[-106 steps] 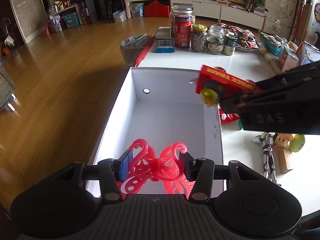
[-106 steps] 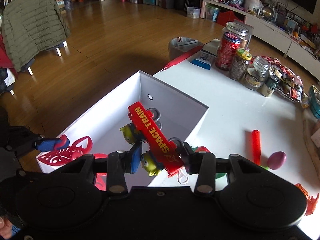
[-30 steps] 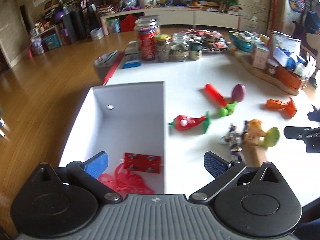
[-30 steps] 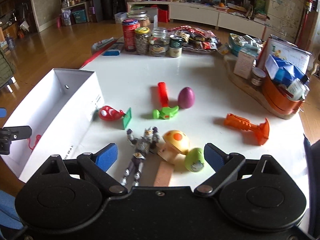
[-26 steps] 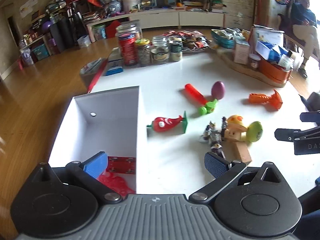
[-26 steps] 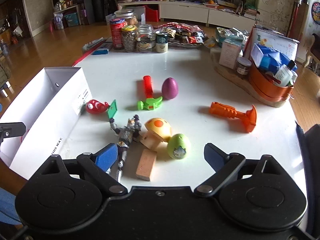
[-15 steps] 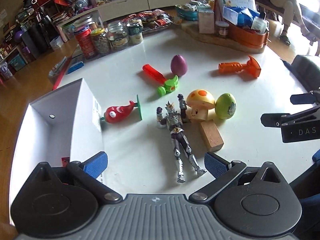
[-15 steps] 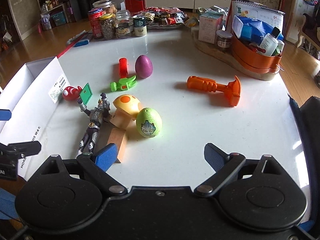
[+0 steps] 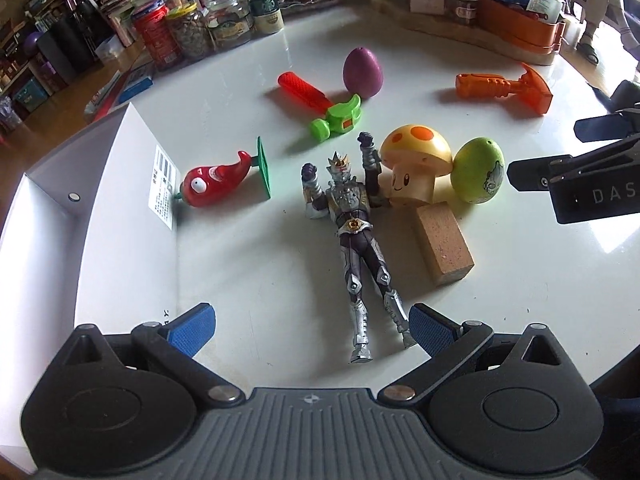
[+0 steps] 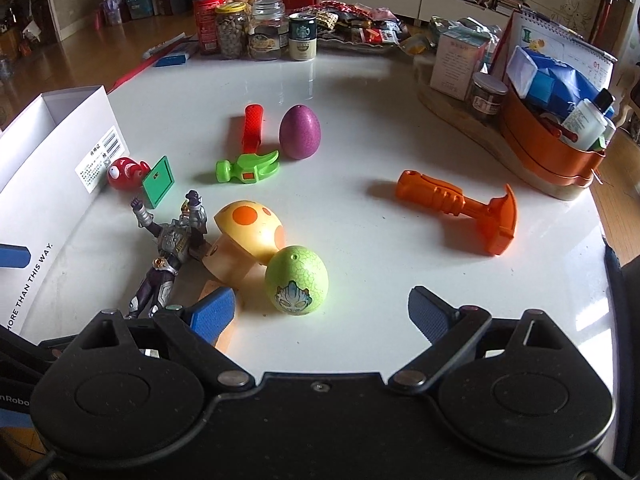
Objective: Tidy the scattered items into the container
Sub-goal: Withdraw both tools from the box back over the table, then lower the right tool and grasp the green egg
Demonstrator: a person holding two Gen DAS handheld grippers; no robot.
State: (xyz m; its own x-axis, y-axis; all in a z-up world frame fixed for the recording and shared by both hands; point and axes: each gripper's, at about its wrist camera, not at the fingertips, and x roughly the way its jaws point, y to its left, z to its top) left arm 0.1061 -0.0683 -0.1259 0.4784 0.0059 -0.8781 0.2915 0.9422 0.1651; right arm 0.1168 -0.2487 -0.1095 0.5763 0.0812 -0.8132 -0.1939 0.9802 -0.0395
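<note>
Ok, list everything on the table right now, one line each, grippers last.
white box: 1, white, left edge of table
chili toy: 1, red with green base, beside the box
action figure: 1, silver and dark, lying centre
mushroom toy: 1, yellow with orange spots, against the figure's arm
wooden block: 1, tan, below the mushroom
green egg: 1, beside the mushroom
purple egg: 1, farther back
toy hammer: 1, red handle, green head
orange hammer: 1, right side
jars and cans: several, far edge
orange tub: 1, far right
left gripper: open, over the figure's legs
right gripper: open, near the green egg
</note>
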